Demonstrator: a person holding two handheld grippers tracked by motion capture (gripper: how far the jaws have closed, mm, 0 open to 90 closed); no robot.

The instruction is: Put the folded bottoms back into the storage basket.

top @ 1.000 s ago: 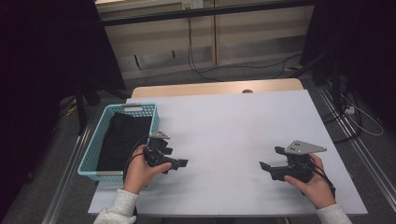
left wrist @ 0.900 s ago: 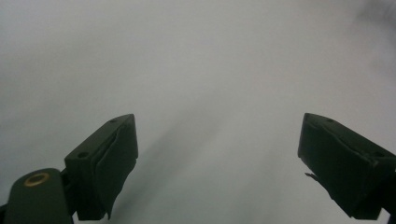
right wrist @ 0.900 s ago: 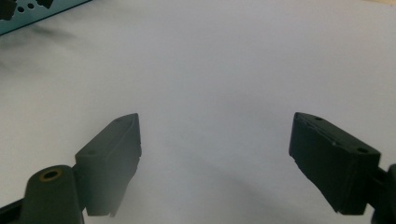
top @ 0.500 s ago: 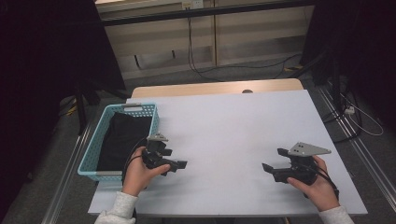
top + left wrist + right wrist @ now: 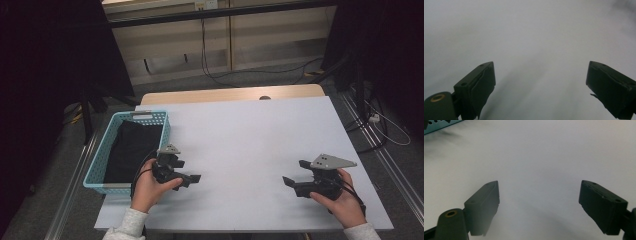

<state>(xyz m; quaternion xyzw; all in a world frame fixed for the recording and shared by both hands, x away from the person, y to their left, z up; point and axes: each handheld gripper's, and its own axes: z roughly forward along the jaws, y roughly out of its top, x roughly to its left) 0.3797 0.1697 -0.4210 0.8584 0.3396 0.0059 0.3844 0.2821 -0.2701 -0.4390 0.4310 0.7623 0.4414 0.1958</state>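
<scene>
A turquoise basket (image 5: 162, 131) with latticed walls sits at the white table's (image 5: 250, 135) left edge, holding a folded black cloth (image 5: 131, 150). Since a second ago the right hand has drawn slightly toward the near edge. The left gripper (image 5: 192, 178) hovers just beside the basket, jaws spread and empty; the right gripper (image 5: 292, 176) (well apart) is likewise released.

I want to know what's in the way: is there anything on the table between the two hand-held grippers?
No. In the high view, bare white table lies between the left hand-held gripper and the right hand-held gripper.
</scene>
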